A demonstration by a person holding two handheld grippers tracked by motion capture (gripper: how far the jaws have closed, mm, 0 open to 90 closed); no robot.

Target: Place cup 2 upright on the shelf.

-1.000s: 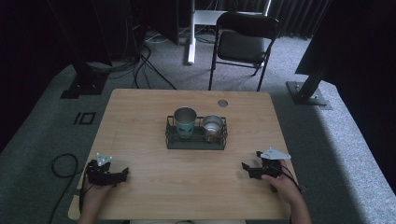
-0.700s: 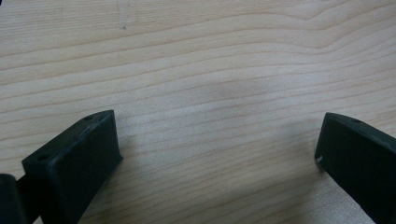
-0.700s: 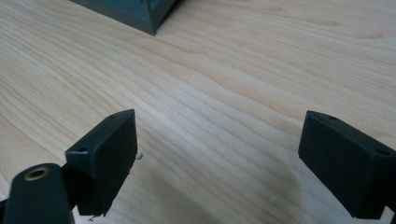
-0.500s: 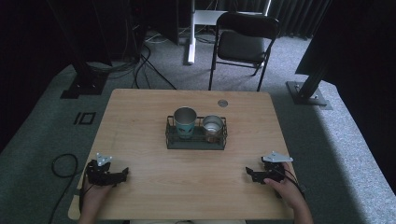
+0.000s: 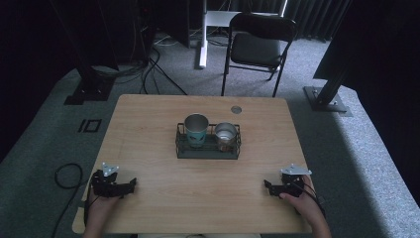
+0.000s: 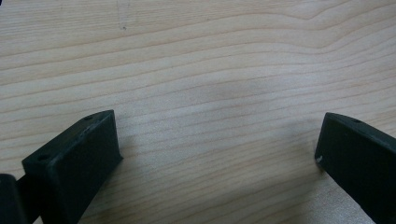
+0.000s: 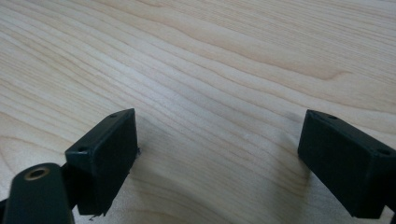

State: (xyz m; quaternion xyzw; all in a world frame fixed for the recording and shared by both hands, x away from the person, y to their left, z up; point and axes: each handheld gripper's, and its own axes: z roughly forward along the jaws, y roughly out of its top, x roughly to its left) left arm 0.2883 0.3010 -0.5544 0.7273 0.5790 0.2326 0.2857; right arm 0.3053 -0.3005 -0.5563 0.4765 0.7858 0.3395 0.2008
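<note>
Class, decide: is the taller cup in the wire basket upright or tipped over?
Upright. In the high view the taller cup stands in the basket with its round open rim facing up, beside the shorter cup.

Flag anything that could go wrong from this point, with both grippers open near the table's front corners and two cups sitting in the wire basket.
1. The teal cup and the metal cup stand side by side in the wire basket; grasping one may well knock the other.
2. The basket looks light, so pulling a cup could drag or tip it.
3. The right gripper lies close to the table edge, and its cable may snag there.
</note>
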